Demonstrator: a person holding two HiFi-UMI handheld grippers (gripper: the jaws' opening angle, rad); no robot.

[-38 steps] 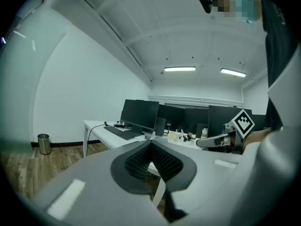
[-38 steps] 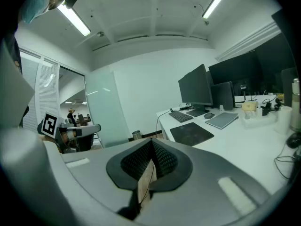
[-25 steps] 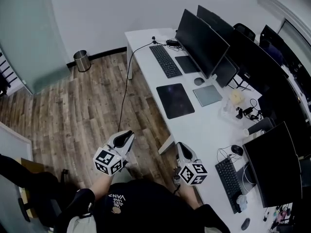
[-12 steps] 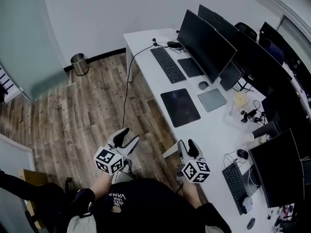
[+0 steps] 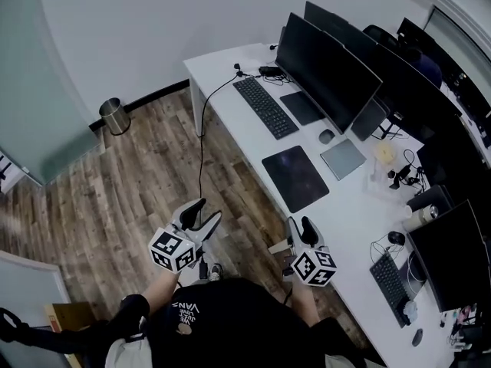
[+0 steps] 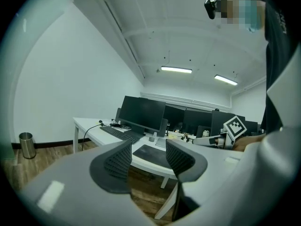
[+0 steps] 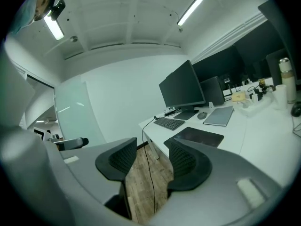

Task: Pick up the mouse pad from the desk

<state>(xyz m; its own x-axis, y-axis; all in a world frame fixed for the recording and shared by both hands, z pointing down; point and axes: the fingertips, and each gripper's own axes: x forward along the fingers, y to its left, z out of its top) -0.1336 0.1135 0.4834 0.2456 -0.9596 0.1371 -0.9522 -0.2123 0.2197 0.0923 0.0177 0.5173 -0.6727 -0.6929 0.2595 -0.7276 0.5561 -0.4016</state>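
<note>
Wood floor point(image 5: 130, 182) fills the left of the head view. A long white desk point(image 5: 337, 205) runs from 12 to 5 o'clock, with a row of black monitors point(image 5: 326, 60) along its far side. The dark mouse pad point(image 5: 295, 177) lies flat near the desk's front edge, at 1 o'clock from the right gripper point(image 5: 298, 222) and well apart from both grippers. A keyboard point(image 5: 265, 107) sits at 11 o'clock of the pad.

The left gripper point(image 5: 209, 209) hangs over the floor. Its jaws have just been opening and stand wide, nothing between them. Right gripper the same, also holding nothing.

Only the left gripper view shows the mouse pad point(image 6: 149, 155) framed between the jaws, with the bin point(image 6: 27, 144) at 9 o'clock. The right gripper view puts the pad point(image 7: 200, 136) at 3 o'clock and shows no bin. Only the head view shows both grippers together.
</note>
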